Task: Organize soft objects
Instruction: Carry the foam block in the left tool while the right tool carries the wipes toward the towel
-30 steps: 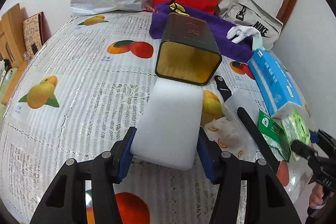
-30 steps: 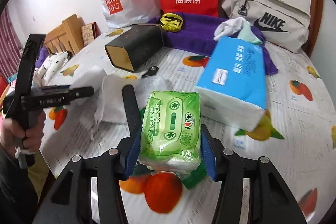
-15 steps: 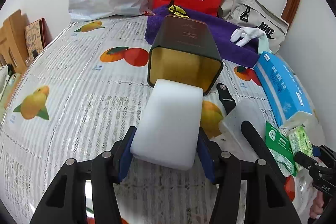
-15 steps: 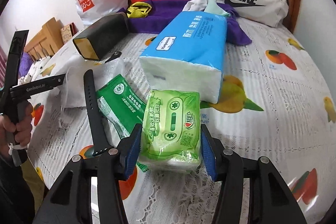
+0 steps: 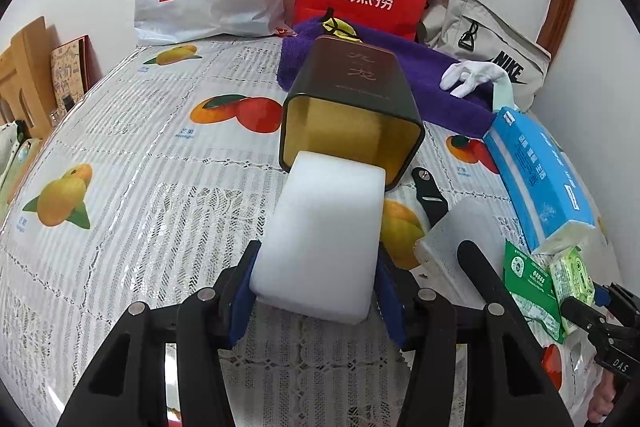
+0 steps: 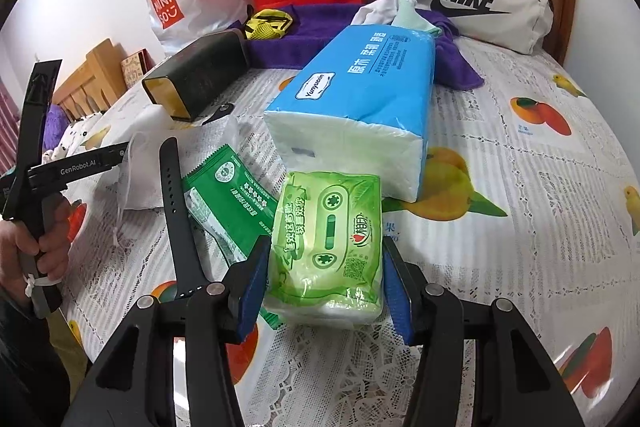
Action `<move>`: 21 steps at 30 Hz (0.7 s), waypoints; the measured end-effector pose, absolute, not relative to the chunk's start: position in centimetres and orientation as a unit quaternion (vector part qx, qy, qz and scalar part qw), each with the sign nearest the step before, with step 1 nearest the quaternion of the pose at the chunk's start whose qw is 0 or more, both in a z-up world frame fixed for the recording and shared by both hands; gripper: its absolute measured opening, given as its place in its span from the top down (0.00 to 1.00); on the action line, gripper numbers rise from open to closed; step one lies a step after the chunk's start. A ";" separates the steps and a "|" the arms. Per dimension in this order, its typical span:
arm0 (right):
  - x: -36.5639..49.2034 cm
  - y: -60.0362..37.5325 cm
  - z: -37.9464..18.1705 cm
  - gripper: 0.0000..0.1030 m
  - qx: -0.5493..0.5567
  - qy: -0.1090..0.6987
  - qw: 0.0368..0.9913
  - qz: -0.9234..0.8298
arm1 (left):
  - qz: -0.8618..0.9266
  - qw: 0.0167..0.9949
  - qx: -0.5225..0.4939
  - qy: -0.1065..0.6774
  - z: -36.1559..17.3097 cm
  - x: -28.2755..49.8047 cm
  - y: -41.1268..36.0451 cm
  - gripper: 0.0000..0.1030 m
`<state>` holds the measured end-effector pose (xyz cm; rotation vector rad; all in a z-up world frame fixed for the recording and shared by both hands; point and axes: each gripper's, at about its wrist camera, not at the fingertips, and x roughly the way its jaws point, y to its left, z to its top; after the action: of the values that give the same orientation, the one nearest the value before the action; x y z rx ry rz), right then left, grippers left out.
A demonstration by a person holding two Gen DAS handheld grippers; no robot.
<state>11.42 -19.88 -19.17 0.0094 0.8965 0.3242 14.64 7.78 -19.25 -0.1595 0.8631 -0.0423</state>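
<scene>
The table is far from sorted. The blue tissue pack, the biggest soft thing, lies loose in the middle, and the tin box lies on its side, its mouth empty as far as can be seen. The left gripper is clamped on the white sponge, whose far end sits at the tin's mouth (probably going in). The right gripper brackets the green wipes pack, near the blue pack; the right finger shows a gap, so a grip is uncertain. A green sachet waits beside.
</scene>
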 end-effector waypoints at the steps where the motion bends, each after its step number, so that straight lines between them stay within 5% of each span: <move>1: 11.3 -19.8 -19.0 0.49 0.003 0.430 0.889 0.158 | -0.021 0.905 -0.080 0.418 -19.2 14.6 7.8 0.51; 21: 10.4 -18.7 -11.5 0.49 -0.029 0.366 0.913 0.177 | -0.036 0.921 -0.114 0.370 -13.7 14.3 9.7 0.51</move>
<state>10.41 -18.72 -11.47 -0.0606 0.7549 0.3656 14.26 9.66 -13.69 -0.2340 0.7593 -0.0748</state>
